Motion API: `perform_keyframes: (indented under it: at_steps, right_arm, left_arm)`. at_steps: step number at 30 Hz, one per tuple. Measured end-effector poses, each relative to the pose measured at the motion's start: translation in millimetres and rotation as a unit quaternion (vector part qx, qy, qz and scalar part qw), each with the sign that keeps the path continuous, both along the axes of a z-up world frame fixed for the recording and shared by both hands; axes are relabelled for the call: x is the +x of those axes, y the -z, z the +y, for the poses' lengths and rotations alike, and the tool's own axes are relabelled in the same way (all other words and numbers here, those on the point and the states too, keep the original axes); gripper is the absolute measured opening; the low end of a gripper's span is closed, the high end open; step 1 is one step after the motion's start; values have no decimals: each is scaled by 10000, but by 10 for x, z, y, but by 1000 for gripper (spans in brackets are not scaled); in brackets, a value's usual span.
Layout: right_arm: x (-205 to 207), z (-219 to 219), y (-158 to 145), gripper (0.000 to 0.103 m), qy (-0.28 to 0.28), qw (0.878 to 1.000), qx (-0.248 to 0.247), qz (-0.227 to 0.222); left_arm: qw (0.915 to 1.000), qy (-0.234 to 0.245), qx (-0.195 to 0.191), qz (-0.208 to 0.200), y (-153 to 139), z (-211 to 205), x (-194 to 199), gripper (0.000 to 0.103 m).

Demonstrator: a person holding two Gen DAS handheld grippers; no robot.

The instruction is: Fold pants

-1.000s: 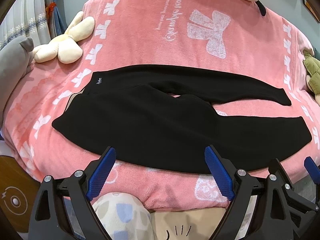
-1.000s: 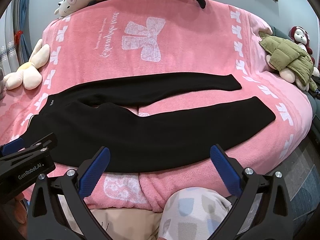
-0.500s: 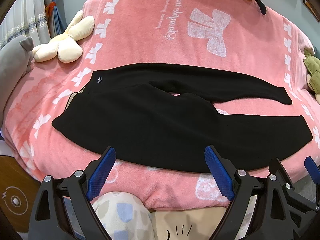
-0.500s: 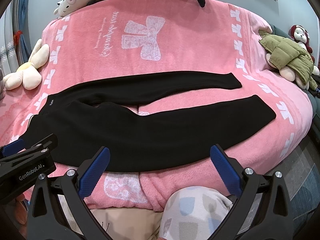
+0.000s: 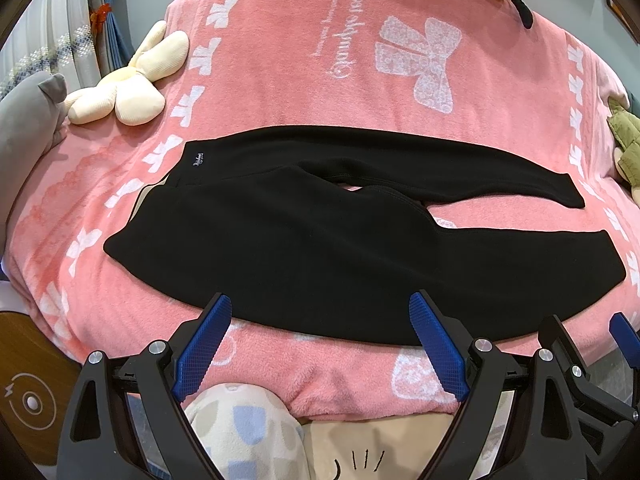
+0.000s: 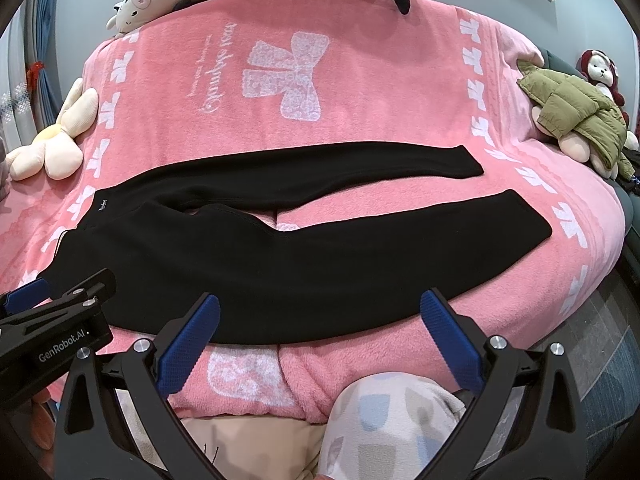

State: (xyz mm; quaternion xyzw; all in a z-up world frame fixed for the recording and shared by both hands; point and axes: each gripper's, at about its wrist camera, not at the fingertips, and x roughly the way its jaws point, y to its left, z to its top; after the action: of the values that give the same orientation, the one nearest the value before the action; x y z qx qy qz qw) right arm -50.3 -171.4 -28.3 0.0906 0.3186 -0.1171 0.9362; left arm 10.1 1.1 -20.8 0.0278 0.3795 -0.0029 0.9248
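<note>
In the left wrist view, a pink blanket (image 5: 280, 80) with white bows covers the bed, a cream flower plush (image 5: 128, 88) at its left edge. The black pants (image 5: 320, 248) lie flat across it, waistband to your left, legs splayed apart toward the right. Your left gripper (image 5: 320, 344) hovers just short of the near leg's edge, jaws spread wide and holding nothing.

In the right wrist view the same blanket (image 6: 400, 100) shows, with a plush in a green jacket (image 6: 576, 116) at the far right. The pants (image 6: 280, 264) run out to two separate cuffs. Your right gripper (image 6: 320, 340) is likewise wide open and empty, near the front hem line.

To start well, I'd pinch the near leg's edge at waistband and cuff together, lift only slightly, and carry it evenly onto the far leg so the seams line up without dragging the blanket.
</note>
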Motion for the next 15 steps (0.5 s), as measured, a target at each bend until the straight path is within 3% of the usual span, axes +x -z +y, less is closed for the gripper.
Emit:
perform_keyframes:
  at_steps: [15]
  right_arm:
    - [16, 3, 17, 98, 0, 10000, 10, 32]
  left_arm:
    - [10000, 1, -14, 32, 44, 57, -11, 88]
